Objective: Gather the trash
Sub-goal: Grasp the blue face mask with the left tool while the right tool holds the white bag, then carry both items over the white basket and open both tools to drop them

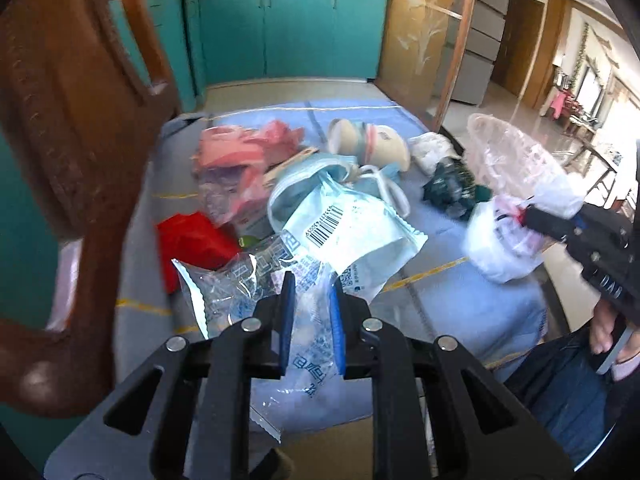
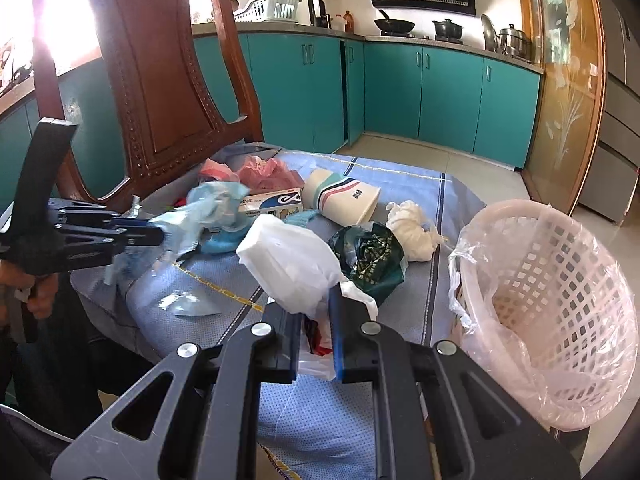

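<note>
The left gripper (image 1: 312,288) is clamped on a crinkled clear plastic wrapper with blue print (image 1: 248,280), lifted off the blue quilted cloth covering the table (image 1: 460,304). The right gripper (image 2: 316,312) is pinched tight on a bulging white plastic bag (image 2: 288,264), holding it above the cloth just beside the pink perforated plastic basket lined with a clear bag (image 2: 560,280), which stands at the table's right edge. More rubbish lies on the cloth: a pale blue mailer with a barcode label (image 1: 344,228), a red crumpled wrapper (image 1: 188,244), pink plastic bags (image 1: 244,148), a cream striped paper cup on its side (image 2: 344,200), a dark green foil bag (image 2: 372,256) and a wad of white tissue (image 2: 412,228). A carved brown wooden chair (image 2: 160,80) stands at the table's left side.
</note>
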`<state>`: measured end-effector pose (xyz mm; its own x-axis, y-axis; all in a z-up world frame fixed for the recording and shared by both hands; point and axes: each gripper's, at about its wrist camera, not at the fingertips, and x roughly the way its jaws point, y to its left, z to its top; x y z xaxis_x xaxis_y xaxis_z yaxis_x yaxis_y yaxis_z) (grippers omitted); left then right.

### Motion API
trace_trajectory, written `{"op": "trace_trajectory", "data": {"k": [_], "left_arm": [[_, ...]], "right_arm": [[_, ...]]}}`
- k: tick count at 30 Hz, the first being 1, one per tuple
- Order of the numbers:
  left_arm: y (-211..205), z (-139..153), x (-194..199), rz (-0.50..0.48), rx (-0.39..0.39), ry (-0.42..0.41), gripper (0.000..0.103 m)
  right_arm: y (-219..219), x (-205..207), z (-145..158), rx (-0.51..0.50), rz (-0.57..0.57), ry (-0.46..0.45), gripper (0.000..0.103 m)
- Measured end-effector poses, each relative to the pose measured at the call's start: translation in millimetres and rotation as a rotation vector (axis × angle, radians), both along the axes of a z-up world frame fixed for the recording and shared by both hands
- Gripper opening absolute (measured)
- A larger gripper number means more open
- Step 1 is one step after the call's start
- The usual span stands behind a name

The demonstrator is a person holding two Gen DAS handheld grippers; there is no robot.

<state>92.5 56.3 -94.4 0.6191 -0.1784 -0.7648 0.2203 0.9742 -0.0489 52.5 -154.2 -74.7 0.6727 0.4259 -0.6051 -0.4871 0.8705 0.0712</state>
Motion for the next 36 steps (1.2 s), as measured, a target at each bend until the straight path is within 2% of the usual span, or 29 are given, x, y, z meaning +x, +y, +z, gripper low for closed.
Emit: {"op": "trace_trajectory", "data": {"k": [2,4,6,8,10,12,15,19,20,21,22,24,25,28,29,33,36], "left_arm": [[-13.6,2.4,-3.6,-0.056,-0.006,-0.009,0.021],[-29.5,-5.6,0.3,-0.088,0.037,0.018,0.033],[-35.5,-18.1,5.5,-0.071,0.081,0.045,0.035],[-33.0,-25.2,8.7,-0.054,0.072,0.068,0.040],[-26.5,-21.0,7.6,-0.031,0.039,0.058,0.068],[-19.4,-8.0,6.4,-0.004,0.013,0.011,0.077],[-17.8,5.5,16.0,0.016,0.022,-0.024,0.086],[-37.0,0.8,50.9,0.016,0.076,-0.012,0.087],[-43.8,-5.9,60.9,0.018,0.102,0.007,0.086],[-50.5,-12.7,67.0,0.015,0.121,0.022,0.074],[-53.8,-20.2,73.1,0.014,0.136,0.041,0.049],[-57.0,-31.0,81.8,0.020,0.139,0.079,0.029],[-55.3,-31.3,81.6,0.029,0.123,0.078,0.023],[-49.4,-18.2,75.6,0.053,0.077,0.023,0.015],[-47.2,-6.3,70.6,0.052,0.047,-0.020,0.015],[-48.3,34.7,55.9,0.034,0.028,-0.179,0.015],[-47.1,55.2,48.0,0.028,-0.030,-0.248,0.015]], "right_arm": [[0.2,0.5,-0.1,0.000,-0.002,-0.001,0.013],[0.0,2.1,-1.9,-0.001,-0.005,0.009,0.013],[0.2,2.9,-2.8,-0.004,-0.005,0.014,0.013],[1.2,1.8,-2.9,-0.011,0.000,0.011,0.013],[2.1,0.9,-3.3,-0.018,0.005,0.009,0.013],[3.1,1.4,-4.3,-0.019,0.008,0.013,0.013],[4.3,2.5,-4.8,-0.017,0.013,0.018,0.013],[8.3,1.2,-3.0,-0.021,0.025,0.012,0.013],[8.4,0.9,-3.0,-0.022,0.027,0.010,0.013],[8.2,0.2,-3.4,-0.022,0.027,0.009,0.013],[8.0,-0.2,-3.6,-0.022,0.027,0.009,0.013],[5.9,-0.5,-4.1,-0.022,0.021,0.007,0.013],[4.9,-0.6,-4.2,-0.021,0.016,0.006,0.013],[-2.5,-1.3,-1.7,-0.007,-0.013,-0.010,0.013],[-5.9,-1.8,0.5,0.002,-0.026,-0.021,0.013],[-16.5,-6.5,12.3,0.047,-0.063,-0.077,0.013],[-26.1,-15.0,24.6,0.046,-0.124,-0.168,0.013]]}}
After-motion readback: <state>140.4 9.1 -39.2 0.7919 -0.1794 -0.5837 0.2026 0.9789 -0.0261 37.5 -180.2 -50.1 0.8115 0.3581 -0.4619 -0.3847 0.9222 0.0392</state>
